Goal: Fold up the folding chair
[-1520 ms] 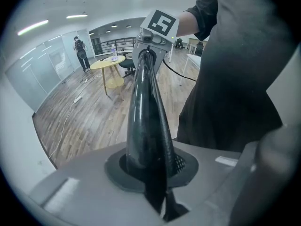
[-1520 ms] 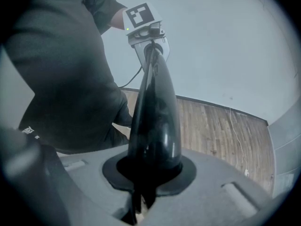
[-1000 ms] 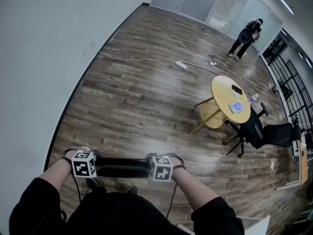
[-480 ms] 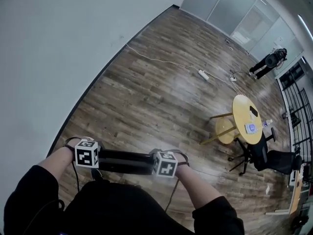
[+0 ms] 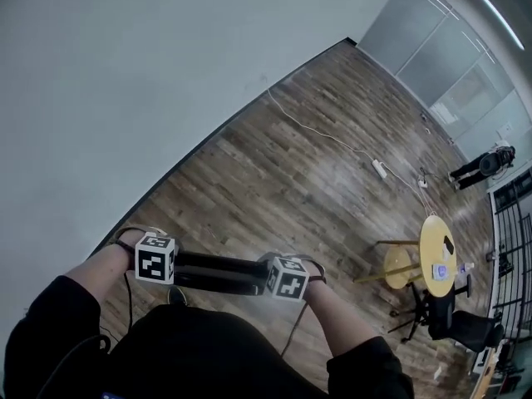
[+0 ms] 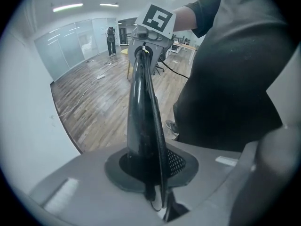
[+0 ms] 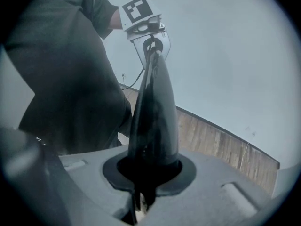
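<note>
The folding chair [image 5: 218, 273] shows in the head view as a black, glossy bar at the lower left of the frame. It runs nearly level between the two marker cubes, just above the person's dark torso. The left gripper [image 5: 158, 263] takes its left end and the right gripper [image 5: 288, 279] its right end, with a bare stretch of bar between them. The rest of the chair is hidden under the arms and body.

In the left gripper view the chair [image 6: 143, 107] rises from the bottom centre as a thin black blade. It enters the dark collar between the jaws, which are closed tight against its two flat faces. Its far end meets the other gripper [image 6: 149, 29] at the top centre. In the right gripper view the same black piece [image 7: 153, 112] stands up from between that gripper's jaws, which also clamp it from both sides. It tapers toward the left gripper [image 7: 146, 22] at the upper centre.

The only print that shows is the black-and-white square patterns on the cubes. The small things on the round yellow table [image 5: 438, 256] at the right edge are too small to read. A white cable [image 5: 320, 135] crosses the wooden floor [image 5: 274, 189] below the pale wall [image 5: 166, 56].
</note>
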Available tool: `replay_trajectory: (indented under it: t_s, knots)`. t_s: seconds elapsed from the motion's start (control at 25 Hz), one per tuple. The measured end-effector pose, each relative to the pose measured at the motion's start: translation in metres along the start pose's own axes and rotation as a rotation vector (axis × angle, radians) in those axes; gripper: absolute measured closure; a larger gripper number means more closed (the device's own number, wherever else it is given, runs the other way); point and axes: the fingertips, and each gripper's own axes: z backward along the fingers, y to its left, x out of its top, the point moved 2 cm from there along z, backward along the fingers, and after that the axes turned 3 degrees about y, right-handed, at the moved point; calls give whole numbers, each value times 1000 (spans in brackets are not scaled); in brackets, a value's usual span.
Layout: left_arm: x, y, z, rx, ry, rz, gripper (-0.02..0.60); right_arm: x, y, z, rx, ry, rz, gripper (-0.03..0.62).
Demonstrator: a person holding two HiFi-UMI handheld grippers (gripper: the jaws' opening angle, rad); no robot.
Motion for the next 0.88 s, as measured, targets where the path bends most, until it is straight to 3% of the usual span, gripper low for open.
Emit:
replay_trajectory:
  t_s: [0.44, 0.72, 0.88]
  knots:
    - [-119, 10, 51, 92, 11, 233, 524, 131, -66, -28, 67, 10, 232, 543]
    - [-177, 5, 79, 156, 31, 451, 523, 206, -102, -47, 139, -12, 436, 543]
    - [-203, -16, 82, 205, 47, 616, 525, 245, -106, -66, 187, -15, 591, 542]
